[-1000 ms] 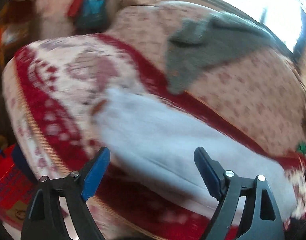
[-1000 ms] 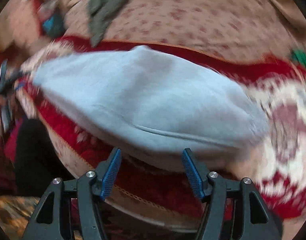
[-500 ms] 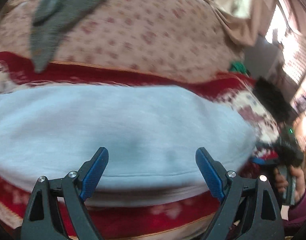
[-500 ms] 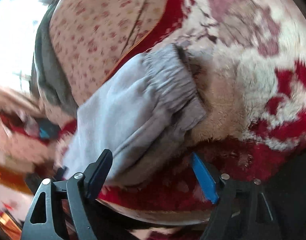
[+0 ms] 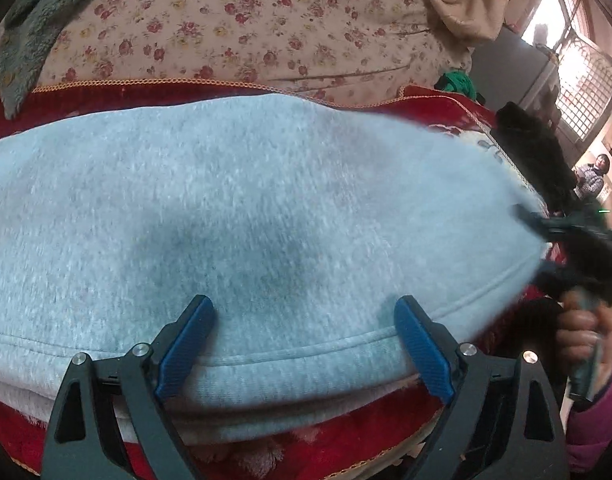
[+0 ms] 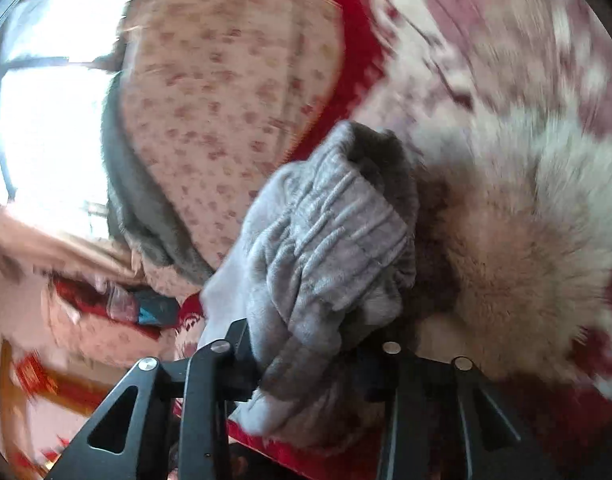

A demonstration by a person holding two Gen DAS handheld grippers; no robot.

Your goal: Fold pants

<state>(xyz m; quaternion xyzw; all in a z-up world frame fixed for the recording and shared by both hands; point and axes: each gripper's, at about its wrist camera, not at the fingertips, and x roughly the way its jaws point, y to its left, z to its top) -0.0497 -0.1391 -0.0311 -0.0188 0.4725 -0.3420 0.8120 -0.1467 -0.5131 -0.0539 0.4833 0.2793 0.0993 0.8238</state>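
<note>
Right wrist view: right gripper (image 6: pixel 306 354) has just closed, pinching the grey pants (image 6: pixel 326 248) at the elastic waistband. Left gripper (image 5: pixel 304 346) gapes over the pants' near seam, w/ nothing clamped. Risk: bunched layers slip, fold skews on red blanket (image 5: pixel 106 98).

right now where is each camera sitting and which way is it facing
Left wrist: rides the left gripper, angled down over the grey pants on the red blanket; its open blue fingers straddle the near hem. The person's hand with the right gripper shows at the right.
Right wrist: rides the right gripper, rolled, close on the pants' elastic band; its jaws have just been closing and clamp the bunched fabric.
Shared: the pants, red blanket and floral sheet.
</note>
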